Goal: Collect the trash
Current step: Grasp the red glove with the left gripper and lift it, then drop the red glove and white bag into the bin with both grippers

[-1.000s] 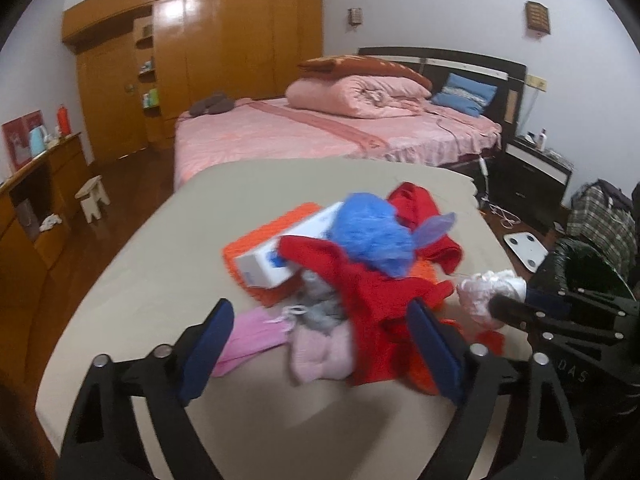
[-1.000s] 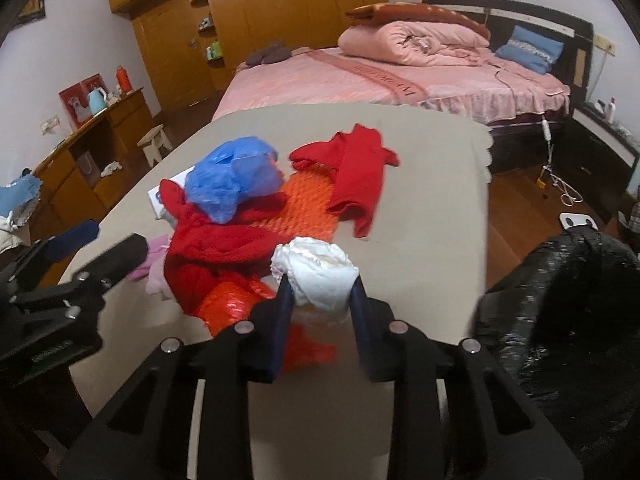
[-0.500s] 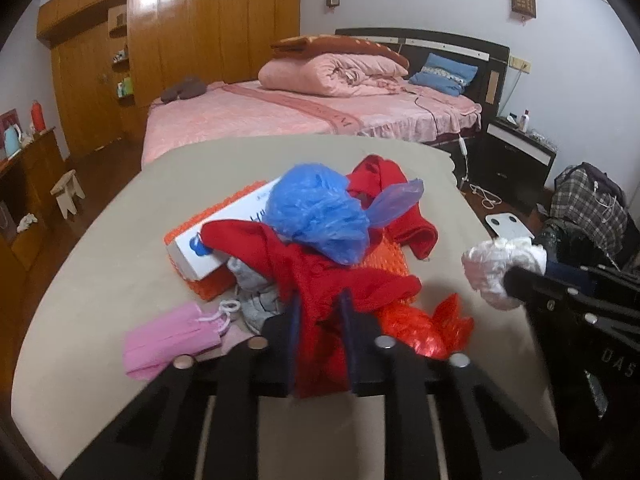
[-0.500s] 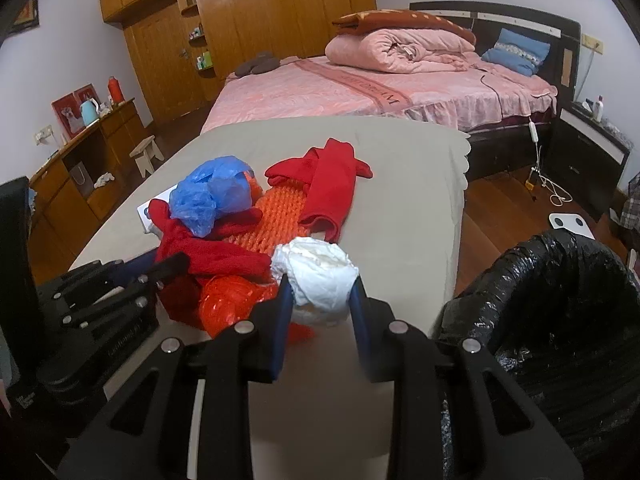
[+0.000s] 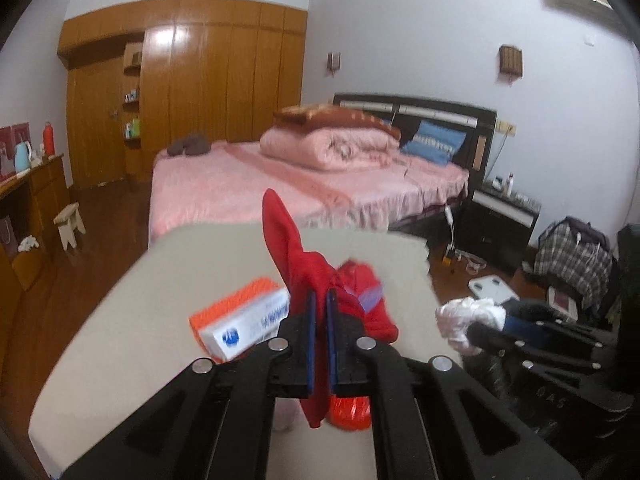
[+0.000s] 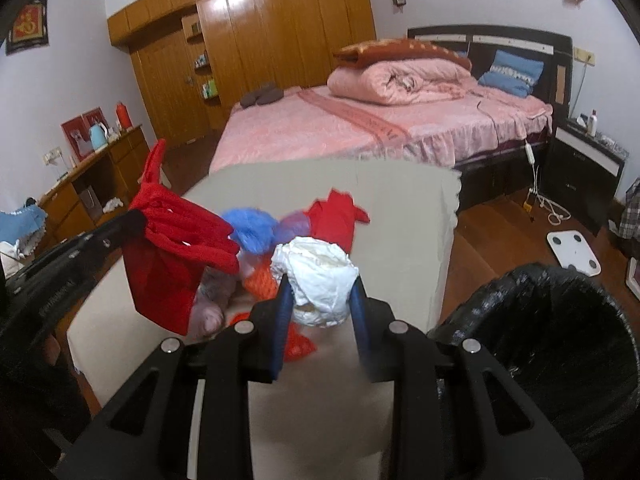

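My left gripper (image 5: 319,300) is shut on a red cloth (image 5: 298,264) and holds it lifted above the beige table (image 5: 132,320); the cloth also shows hanging at the left of the right wrist view (image 6: 172,256). My right gripper (image 6: 320,292) is shut on a crumpled white wad (image 6: 318,276), which also shows in the left wrist view (image 5: 464,320). A black-lined trash bin (image 6: 552,344) stands to the right of the table. A blue plastic bag (image 6: 252,232) lies in the pile on the table.
On the table lie a white and orange box (image 5: 244,324), another red cloth (image 6: 336,220), an orange-red bag (image 6: 296,344) and pinkish items (image 6: 212,312). A pink bed (image 6: 360,128) stands behind. A white scale (image 6: 572,248) lies on the wooden floor.
My left gripper has lifted the red cloth up off the pile, uncovering the blue bag. My right gripper still holds the white wad and has moved slightly toward the bin.
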Available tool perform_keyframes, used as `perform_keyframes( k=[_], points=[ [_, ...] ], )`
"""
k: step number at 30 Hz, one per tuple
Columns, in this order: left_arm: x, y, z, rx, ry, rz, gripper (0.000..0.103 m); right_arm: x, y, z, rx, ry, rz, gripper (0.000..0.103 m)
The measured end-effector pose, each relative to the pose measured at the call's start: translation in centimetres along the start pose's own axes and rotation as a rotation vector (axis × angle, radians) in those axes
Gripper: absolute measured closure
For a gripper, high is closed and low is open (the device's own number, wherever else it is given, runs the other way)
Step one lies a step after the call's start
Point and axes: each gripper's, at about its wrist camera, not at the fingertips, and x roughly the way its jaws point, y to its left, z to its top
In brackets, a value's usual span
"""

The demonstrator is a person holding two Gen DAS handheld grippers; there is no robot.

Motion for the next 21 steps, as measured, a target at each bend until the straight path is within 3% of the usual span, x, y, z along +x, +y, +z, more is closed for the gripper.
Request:
perform_keyframes(
  k=[10,21],
  points=[
    [-2.1,-5.1,2.6,0.054,-0.045,-0.128,0.098,-5.9,-2.8,0.8,0.03,-0.092,-0.059,0.076],
    [-0.6,-14.2,2.0,0.119,0.014,-0.36,0.098,-10.9,-11.1,-3.3,0.136,-0.071,-0.275,0.075]
  ],
)
